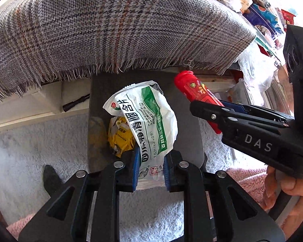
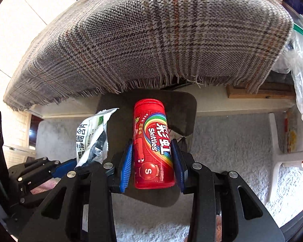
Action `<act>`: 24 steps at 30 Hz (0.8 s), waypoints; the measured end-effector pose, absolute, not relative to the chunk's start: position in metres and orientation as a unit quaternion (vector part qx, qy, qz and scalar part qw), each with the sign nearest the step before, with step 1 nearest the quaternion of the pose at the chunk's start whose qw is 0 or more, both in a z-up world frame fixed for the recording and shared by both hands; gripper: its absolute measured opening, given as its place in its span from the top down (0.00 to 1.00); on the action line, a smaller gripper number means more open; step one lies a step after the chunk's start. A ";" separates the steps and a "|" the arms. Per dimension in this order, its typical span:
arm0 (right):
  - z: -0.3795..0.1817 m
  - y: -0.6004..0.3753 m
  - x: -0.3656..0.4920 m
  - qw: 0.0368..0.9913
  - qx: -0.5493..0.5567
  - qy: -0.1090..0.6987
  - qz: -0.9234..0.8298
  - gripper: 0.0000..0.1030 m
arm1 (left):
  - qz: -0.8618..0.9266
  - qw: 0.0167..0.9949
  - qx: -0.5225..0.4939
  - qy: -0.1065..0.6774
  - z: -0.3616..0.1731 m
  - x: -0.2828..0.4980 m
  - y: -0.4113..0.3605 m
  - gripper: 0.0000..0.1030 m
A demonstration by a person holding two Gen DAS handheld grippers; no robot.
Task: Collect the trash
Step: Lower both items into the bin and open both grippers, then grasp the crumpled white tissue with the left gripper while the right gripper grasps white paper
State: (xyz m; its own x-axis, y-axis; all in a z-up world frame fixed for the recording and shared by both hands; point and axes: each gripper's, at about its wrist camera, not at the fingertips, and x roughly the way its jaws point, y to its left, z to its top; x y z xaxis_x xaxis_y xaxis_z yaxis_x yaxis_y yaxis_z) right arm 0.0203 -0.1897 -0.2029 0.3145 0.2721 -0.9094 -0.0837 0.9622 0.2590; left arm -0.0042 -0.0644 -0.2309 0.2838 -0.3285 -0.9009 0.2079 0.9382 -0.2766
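Jaws of the left gripper (image 1: 150, 167) pinch a white-and-green wrapper (image 1: 149, 121) above the dark bin (image 1: 189, 141). Right gripper (image 2: 152, 161) clamps a red Skittles tube (image 2: 152, 141) over that bin, beside the wrapper.

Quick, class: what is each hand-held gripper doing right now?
Left hand-held gripper: closed on the white-green packet.
Right hand-held gripper: closed on the red Skittles tube.

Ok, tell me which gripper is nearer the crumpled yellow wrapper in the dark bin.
Left. The left gripper, shut on the white-and-green foil packet, sits right beside the yellow wrapper. The right gripper, shut on the red Skittles tube, is farther off across the bin.
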 end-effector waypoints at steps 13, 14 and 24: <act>-0.190 -0.192 0.031 0.825 0.082 0.553 0.088 0.38 | -0.159 0.811 -0.035 0.561 -0.221 -0.005 -0.056 0.45; -0.188 -0.197 0.030 0.826 0.083 0.551 0.086 0.35 | -0.160 0.811 -0.032 0.562 -0.220 -0.006 -0.056 0.39; -0.162 -0.228 0.011 0.845 0.109 0.519 0.069 0.13 | -0.155 0.823 -0.035 0.545 -0.197 -0.019 -0.045 0.14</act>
